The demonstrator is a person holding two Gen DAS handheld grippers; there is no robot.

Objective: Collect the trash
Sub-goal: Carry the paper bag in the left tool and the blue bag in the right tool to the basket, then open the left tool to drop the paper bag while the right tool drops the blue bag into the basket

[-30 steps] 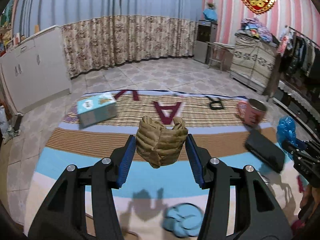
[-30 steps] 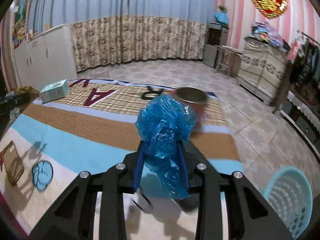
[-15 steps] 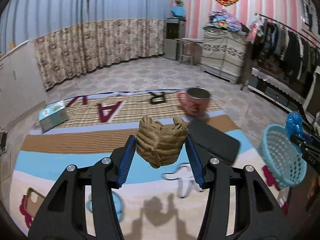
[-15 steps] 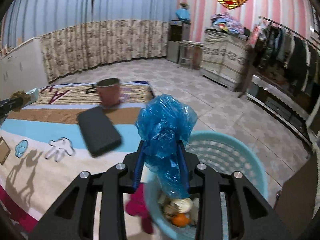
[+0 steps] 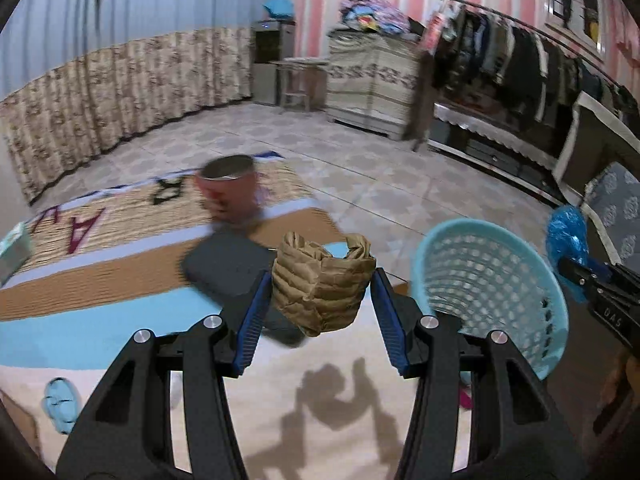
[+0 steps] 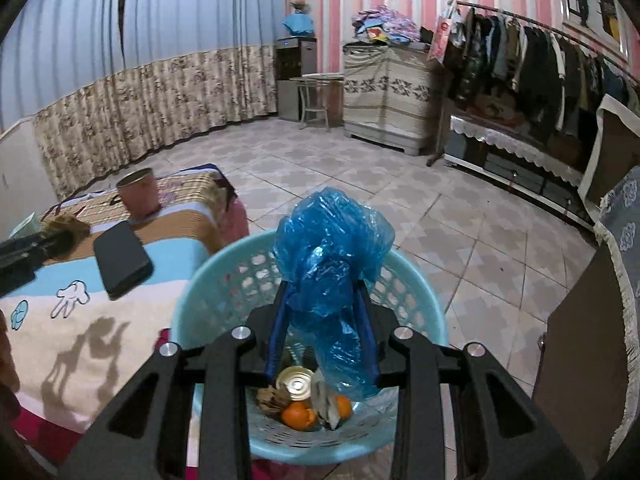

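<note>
My left gripper (image 5: 322, 300) is shut on a crumpled brown paper bag (image 5: 322, 280) and holds it above the table's right end, left of the light blue trash basket (image 5: 492, 276). My right gripper (image 6: 324, 320) is shut on a crumpled blue plastic bag (image 6: 332, 256) and holds it right over the basket (image 6: 216, 272). Inside the basket lie a tin can (image 6: 295, 378), oranges (image 6: 298, 418) and other scraps. The right gripper with the blue bag (image 5: 568, 236) also shows at the right edge of the left wrist view.
A table with a striped cartoon cloth (image 6: 80, 340) stands left of the basket. On it are a pink cup (image 6: 138, 194), a black case (image 6: 120, 258) and a teal tissue box (image 5: 12, 248). Tiled floor, a cabinet and a clothes rack lie beyond.
Both grippers have swung right, away from the table's middle and towards the basket. The right gripper with the blue bag now hangs over the basket's inside. Both grips are unchanged.
</note>
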